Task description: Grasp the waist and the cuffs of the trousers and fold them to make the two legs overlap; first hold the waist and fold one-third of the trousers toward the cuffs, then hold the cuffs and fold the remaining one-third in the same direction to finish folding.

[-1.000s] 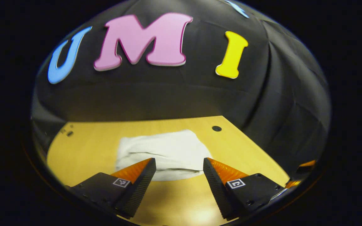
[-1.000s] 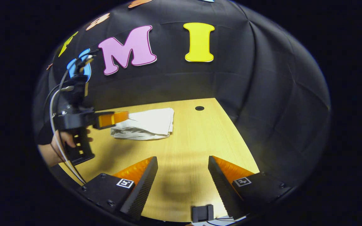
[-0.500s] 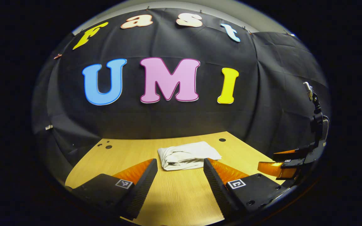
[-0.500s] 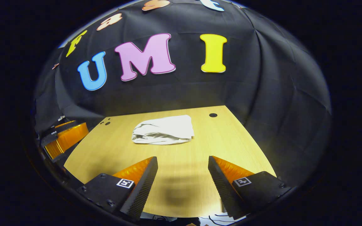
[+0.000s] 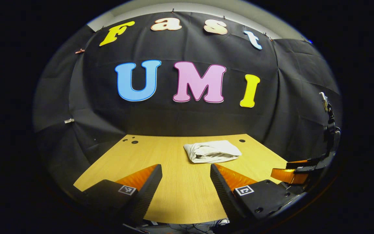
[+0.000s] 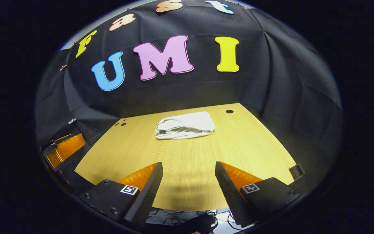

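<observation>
- Trousers (image 5: 212,151) lie as a small white bundle on the far part of the wooden table (image 5: 174,182), close to the back edge and the black cloth wall; in the right gripper view the same trousers (image 6: 185,125) sit a little left of a small dark hole in the table top.
- Left gripper (image 5: 186,182) hangs over the near edge of the table with its two fingers spread wide and nothing between them, well apart from the bundle.
- Right gripper (image 6: 189,182) is in the same condition: fingers wide apart, holding nothing, over the near part of the table and far from the cloth.
- From the left gripper view the right gripper (image 5: 289,174) also appears at the right side, beyond the table edge.
- By my judgement the folding is already finished: the bundle looks compact with layers stacked, and both claws are clear of it.
- For doing this last step well, I would keep both grippers away and not touch the bundle, because a light push could open the top layer.
- The left end of the bundle looks a bit wrinkled and uneven; if a correction is wanted, one should press it gently from above, not pull, since soft cloth slides easily on smooth wood.
</observation>
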`<state>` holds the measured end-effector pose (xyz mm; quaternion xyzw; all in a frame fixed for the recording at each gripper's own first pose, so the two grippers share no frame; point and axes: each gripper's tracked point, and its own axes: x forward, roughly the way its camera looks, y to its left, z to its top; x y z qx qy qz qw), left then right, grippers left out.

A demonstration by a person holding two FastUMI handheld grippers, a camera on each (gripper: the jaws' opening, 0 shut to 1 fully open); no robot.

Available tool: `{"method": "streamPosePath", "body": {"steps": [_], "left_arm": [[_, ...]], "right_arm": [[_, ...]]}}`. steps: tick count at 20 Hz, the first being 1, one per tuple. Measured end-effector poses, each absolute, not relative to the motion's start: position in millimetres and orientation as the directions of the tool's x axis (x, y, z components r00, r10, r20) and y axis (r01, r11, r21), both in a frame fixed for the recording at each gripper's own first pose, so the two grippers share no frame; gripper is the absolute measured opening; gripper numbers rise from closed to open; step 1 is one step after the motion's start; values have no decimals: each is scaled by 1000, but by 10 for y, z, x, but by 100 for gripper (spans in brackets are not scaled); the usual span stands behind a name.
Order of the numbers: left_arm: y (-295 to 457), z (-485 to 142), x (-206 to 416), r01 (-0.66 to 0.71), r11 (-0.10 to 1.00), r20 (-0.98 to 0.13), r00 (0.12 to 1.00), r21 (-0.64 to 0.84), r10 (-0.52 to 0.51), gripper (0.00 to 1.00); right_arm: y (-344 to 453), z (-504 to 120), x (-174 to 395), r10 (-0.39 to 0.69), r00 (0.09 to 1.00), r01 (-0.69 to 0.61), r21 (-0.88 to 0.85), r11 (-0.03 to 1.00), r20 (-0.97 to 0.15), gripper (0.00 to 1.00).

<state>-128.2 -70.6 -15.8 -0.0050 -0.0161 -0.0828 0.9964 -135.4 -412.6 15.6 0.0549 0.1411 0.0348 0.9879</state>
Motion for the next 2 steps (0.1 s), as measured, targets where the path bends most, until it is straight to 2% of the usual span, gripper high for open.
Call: {"method": "streamPosePath", "body": {"steps": [2], "left_arm": [[-699,-262,-1291,195,981,4,981,-10,-195,95]], "right_arm": [[-4083,116,-1425,83,955,-55,106,993,-284,99]]}}
